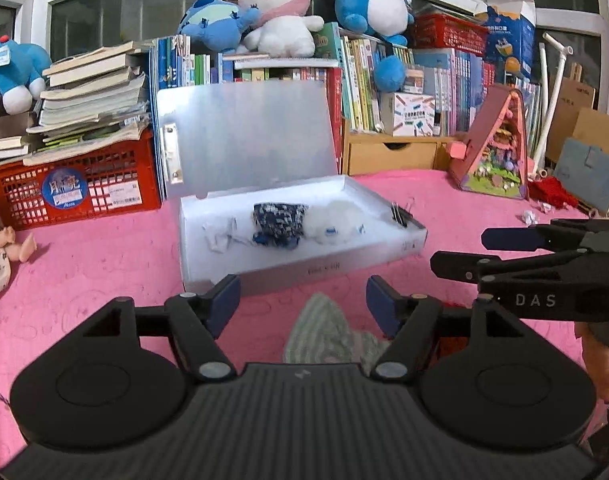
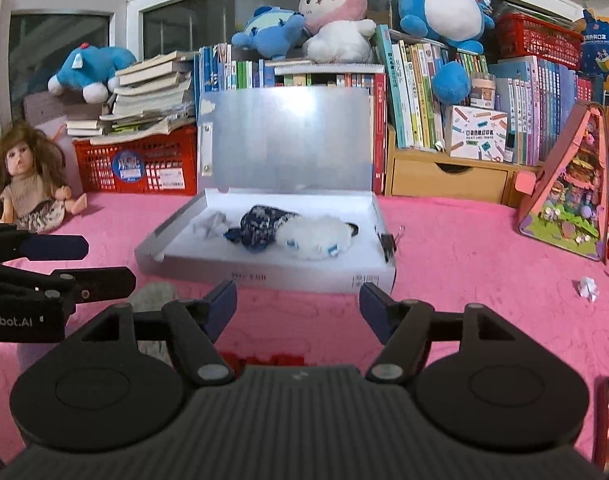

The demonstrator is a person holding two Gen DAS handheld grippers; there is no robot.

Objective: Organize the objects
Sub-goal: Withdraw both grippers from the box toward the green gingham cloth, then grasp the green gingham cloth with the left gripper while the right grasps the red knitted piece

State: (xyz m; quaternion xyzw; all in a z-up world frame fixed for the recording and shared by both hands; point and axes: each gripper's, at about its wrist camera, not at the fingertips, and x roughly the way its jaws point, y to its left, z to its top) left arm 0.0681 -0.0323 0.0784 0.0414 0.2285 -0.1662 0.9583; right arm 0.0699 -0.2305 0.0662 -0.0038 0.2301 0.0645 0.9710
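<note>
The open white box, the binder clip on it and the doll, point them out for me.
open white box (image 2: 272,276), right wrist view, front wall.
binder clip (image 2: 388,245), right wrist view, black body on the box's right wall.
doll (image 2: 22,192), right wrist view, chest.

Home, looks like a kid's room or play/study corner. Evidence: plush toys on top of the books, a pink-and-white bunny (image 2: 334,12) and a blue-and-white plush (image 2: 444,8); rows of children's books (image 2: 416,92) packed along the back wall; red plastic crate (image 2: 144,168) under a loose book stack; doll (image 2: 26,184) sitting at left; pink triangular toy house (image 2: 568,188) at right; pink cloth (image 2: 464,264) over the surface; window frames (image 2: 64,0) behind.
</note>
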